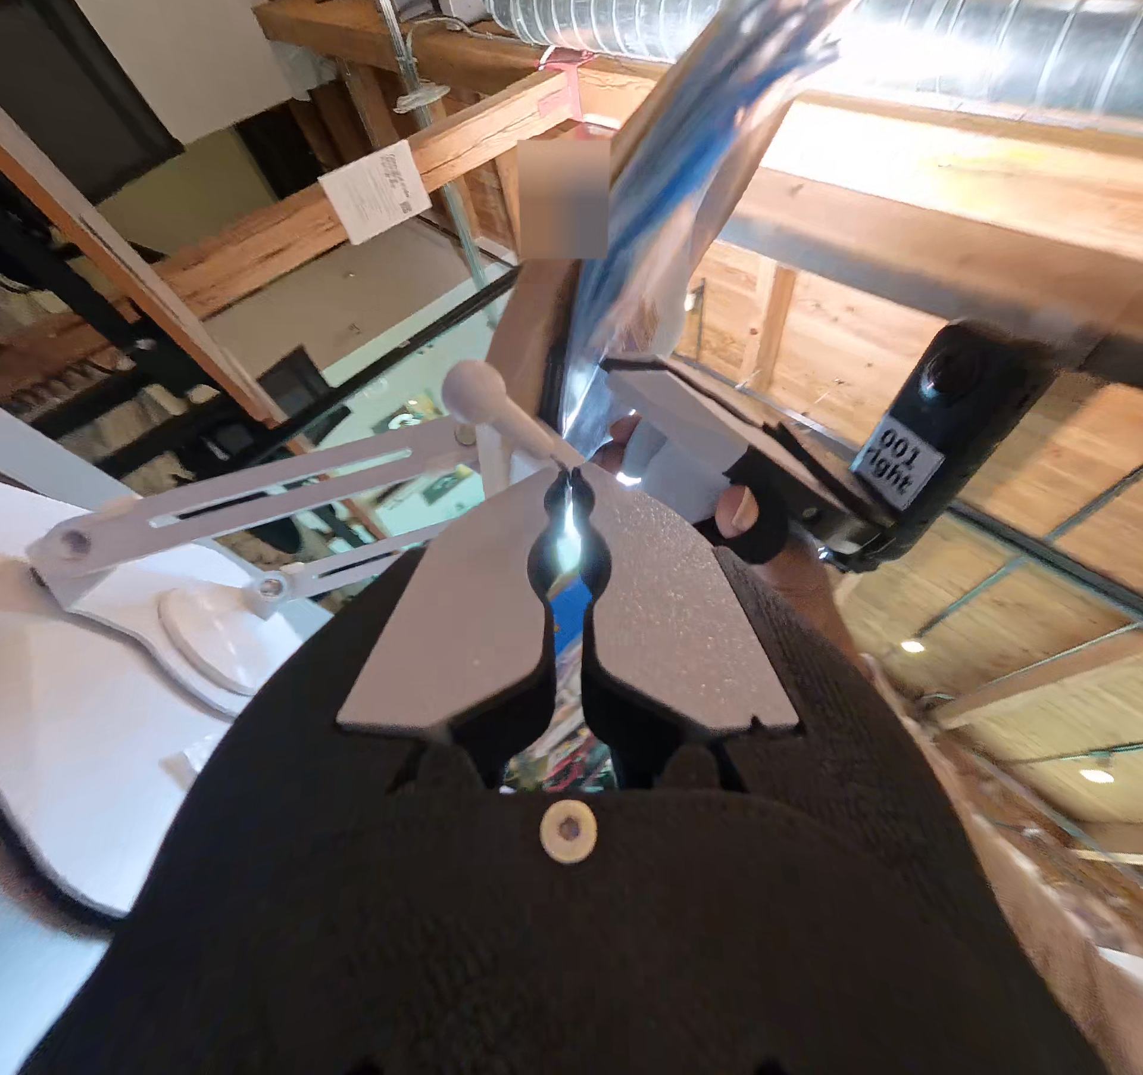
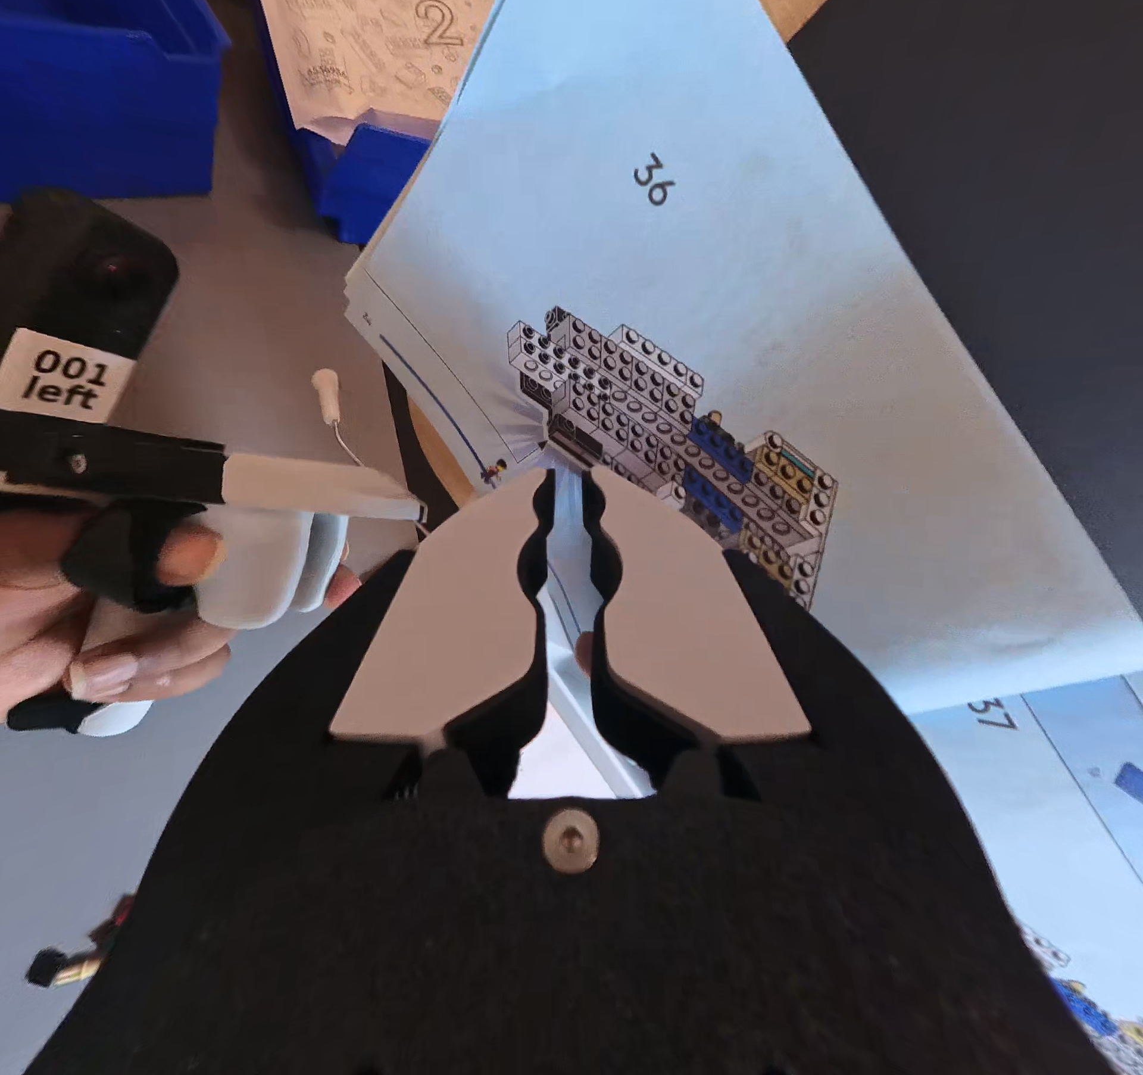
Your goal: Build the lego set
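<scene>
Right claw [image 2: 568, 479]: clenched on lifted pale-blue glossy instruction-booklet page [image 2: 649, 228], frame centre.
Left claw [image 1: 572, 476]: clenched on thin white-handled wire tool [image 1: 495, 405].
Page axis: rising up-frame from right claw; right nearer.

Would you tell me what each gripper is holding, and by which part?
The right gripper pinches an instruction booklet page at its lower edge. The left gripper grips a thin wire by one end.

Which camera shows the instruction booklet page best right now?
The right wrist view: the booklet page faces the camera, sharp, pinched by the right tool. The left wrist view shows it only edge-on and blurred.
</scene>
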